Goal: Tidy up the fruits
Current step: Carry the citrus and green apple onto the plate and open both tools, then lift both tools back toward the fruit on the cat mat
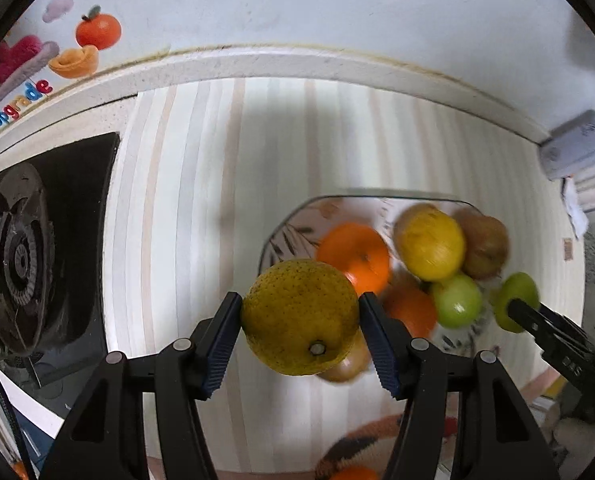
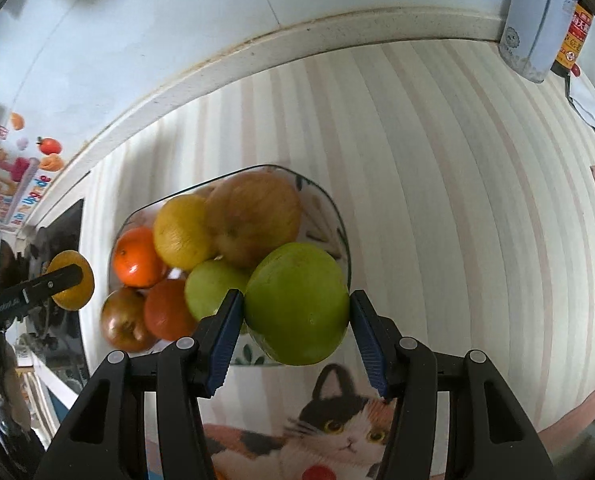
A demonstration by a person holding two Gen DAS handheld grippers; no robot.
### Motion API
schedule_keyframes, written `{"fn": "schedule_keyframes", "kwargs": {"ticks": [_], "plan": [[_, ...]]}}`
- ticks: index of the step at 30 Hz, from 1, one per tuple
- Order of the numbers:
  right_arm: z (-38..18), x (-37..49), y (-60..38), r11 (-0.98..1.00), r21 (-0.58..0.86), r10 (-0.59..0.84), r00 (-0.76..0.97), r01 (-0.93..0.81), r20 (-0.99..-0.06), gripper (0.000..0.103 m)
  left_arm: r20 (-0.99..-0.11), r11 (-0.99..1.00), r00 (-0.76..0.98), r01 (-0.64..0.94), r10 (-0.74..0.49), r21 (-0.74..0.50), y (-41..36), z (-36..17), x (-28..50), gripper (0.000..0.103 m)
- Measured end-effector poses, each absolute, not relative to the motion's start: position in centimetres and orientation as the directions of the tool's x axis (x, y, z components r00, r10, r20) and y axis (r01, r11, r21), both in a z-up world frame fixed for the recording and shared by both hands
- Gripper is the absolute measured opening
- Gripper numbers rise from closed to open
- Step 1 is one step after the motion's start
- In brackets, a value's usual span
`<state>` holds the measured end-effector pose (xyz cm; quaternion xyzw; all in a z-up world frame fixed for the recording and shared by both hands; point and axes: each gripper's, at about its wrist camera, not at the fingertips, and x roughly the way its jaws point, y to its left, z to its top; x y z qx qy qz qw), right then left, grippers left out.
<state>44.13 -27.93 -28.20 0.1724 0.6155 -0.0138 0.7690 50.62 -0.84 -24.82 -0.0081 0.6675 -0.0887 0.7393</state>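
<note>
Striped bench point(image 2: 437, 168), fruit bowl point(image 2: 339, 216) mid-frame | left gripper point(image 1: 300, 320) jaws clamp yellow citrus point(image 1: 299, 316) | right gripper point(image 2: 296, 312) jaws clamp green apple point(image 2: 297, 304)

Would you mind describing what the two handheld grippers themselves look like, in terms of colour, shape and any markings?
Both the left gripper and the right gripper are matte black plastic, with angular linkage arms joined by round silver-grey pivot pins. Each finger ends in a flat, dark blue ribbed pad. Seen from the other camera, a finger's side carries small pale lettering, too blurred to read. No cables or sleeves are visible.
</note>
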Motion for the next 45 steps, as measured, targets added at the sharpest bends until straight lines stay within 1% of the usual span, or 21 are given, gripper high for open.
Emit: {"fn": "schedule_keyframes", "kwargs": {"ticks": [8, 14, 16, 18, 19, 20, 21, 22, 23, 25, 26, 27, 28, 29, 30, 32, 33, 34, 35, 40, 45], "plan": [[-29.6, 44.8, -28.4, 0.936, 0.253, 0.201, 0.218, 0.246, -0.955, 0.057, -0.996, 0.992, 0.034, 0.104, -0.081, -0.077, -1.1, -29.1, 52.9, 0.057], [-30.6, 44.7, -29.0, 0.916, 0.285, 0.238, 0.190, 0.281, -0.953, 0.058, -0.994, 0.992, 0.010, 0.069, -0.110, -0.109, -0.5, -29.5, 53.6, 0.058], [-30.7, 44.6, -29.2, 0.912, 0.291, 0.245, 0.187, 0.289, -0.951, 0.060, -0.993, 0.992, 0.009, 0.057, -0.115, -0.114, -0.3, -29.6, 53.4, 0.058], [-30.3, 44.5, -29.3, 0.913, 0.290, 0.241, 0.194, 0.288, -0.951, 0.066, -0.994, 0.992, 0.014, 0.055, -0.111, -0.110, -0.3, -29.4, 53.2, 0.059], [-30.1, 44.4, -29.3, 0.913, 0.290, 0.239, 0.201, 0.286, -0.950, 0.071, -0.994, 0.993, 0.021, 0.056, -0.105, -0.104, -0.3, -29.3, 53.0, 0.061], [-29.7, 44.3, -29.3, 0.915, 0.289, 0.237, 0.207, 0.282, -0.949, 0.074, -0.994, 0.993, 0.027, 0.057, -0.103, -0.101, -0.3, -29.1, 52.9, 0.063], [-29.4, 44.3, -29.3, 0.916, 0.287, 0.234, 0.209, 0.279, -0.950, 0.074, -0.994, 0.993, 0.030, 0.057, -0.103, -0.102, -0.2, -29.1, 53.0, 0.066], [-29.1, 44.3, -29.2, 0.919, 0.281, 0.227, 0.210, 0.275, -0.951, 0.075, -0.994, 0.993, 0.035, 0.057, -0.103, -0.101, -0.2, -28.9, 52.8, 0.067], [-28.7, 44.1, -29.1, 0.923, 0.273, 0.220, 0.212, 0.271, -0.952, 0.082, -0.994, 0.993, 0.040, 0.055, -0.103, -0.100, -0.1, -28.7, 52.7, 0.067], [-28.0, 43.8, -29.0, 0.930, 0.257, 0.202, 0.217, 0.262, -0.955, 0.089, -0.993, 0.993, 0.051, 0.054, -0.105, -0.102, 0.0, -28.2, 52.2, 0.069], [-27.6, 43.6, -28.8, 0.935, 0.247, 0.193, 0.218, 0.255, -0.957, 0.091, -0.993, 0.993, 0.058, 0.054, -0.106, -0.103, 0.0, -27.9, 51.9, 0.070], [-27.2, 43.3, -28.6, 0.941, 0.233, 0.181, 0.218, 0.247, -0.959, 0.092, -0.993, 0.993, 0.065, 0.055, -0.104, -0.100, -0.4, -27.3, 51.6, 0.074], [-27.0, 43.1, -28.5, 0.945, 0.220, 0.170, 0.215, 0.240, -0.962, 0.094, -0.992, 0.994, 0.074, 0.057, -0.101, -0.097, -0.4, -27.0, 51.2, 0.082], [-26.7, 42.8, -28.2, 0.952, 0.201, 0.152, 0.212, 0.229, -0.965, 0.095, -0.992, 0.994, 0.086, 0.057, -0.095, -0.091, -0.4, -26.6, 50.7, 0.087], [-26.3, 42.3, -27.8, 0.960, 0.180, 0.133, 0.214, 0.217, -0.968, 0.095, -0.991, 0.995, 0.099, 0.058, -0.090, -0.084, -0.5, -26.2, 50.0, 0.089], [-25.6, 41.5, -27.2, 0.971, 0.142, 0.097, 0.224, 0.192, -0.970, 0.095, -0.988, 0.996, 0.134, 0.059, -0.075, -0.068, -0.7, -25.2, 48.5, 0.089], [-25.2, 40.9, -26.8, 0.976, 0.122, 0.079, 0.231, 0.179, -0.970, 0.095, -0.987, 0.996, 0.143, 0.060, -0.068, -0.060, -1.0, -24.7, 48.2, 0.092], [-24.9, 40.5, -26.5, 0.979, 0.111, 0.069, 0.237, 0.171, -0.969, 0.095, -0.985, 0.997, 0.160, 0.060, -0.063, -0.054, -1.2, -24.2, 47.4, 0.099], [-24.5, 39.8, -26.0, 0.983, 0.098, 0.057, 0.245, 0.158, -0.968, 0.095, -0.983, 0.997, 0.174, 0.060, -0.061, -0.052, -1.3, -23.9, 46.4, 0.100], [-23.0, 37.2, -24.8, 0.990, 0.061, 0.024, 0.269, 0.129, -0.963, 0.095, -0.974, 0.996, 0.213, 0.058, -0.079, -0.068, -1.4, -22.5, 42.2, 0.100], [-21.5, 34.4, -24.2, 0.992, 0.045, 0.008, 0.293, 0.118, -0.956, 0.095, -0.962, 0.998, 0.267, 0.049, -0.055, -0.043, -1.9, -21.1, 38.7, 0.100]]}}
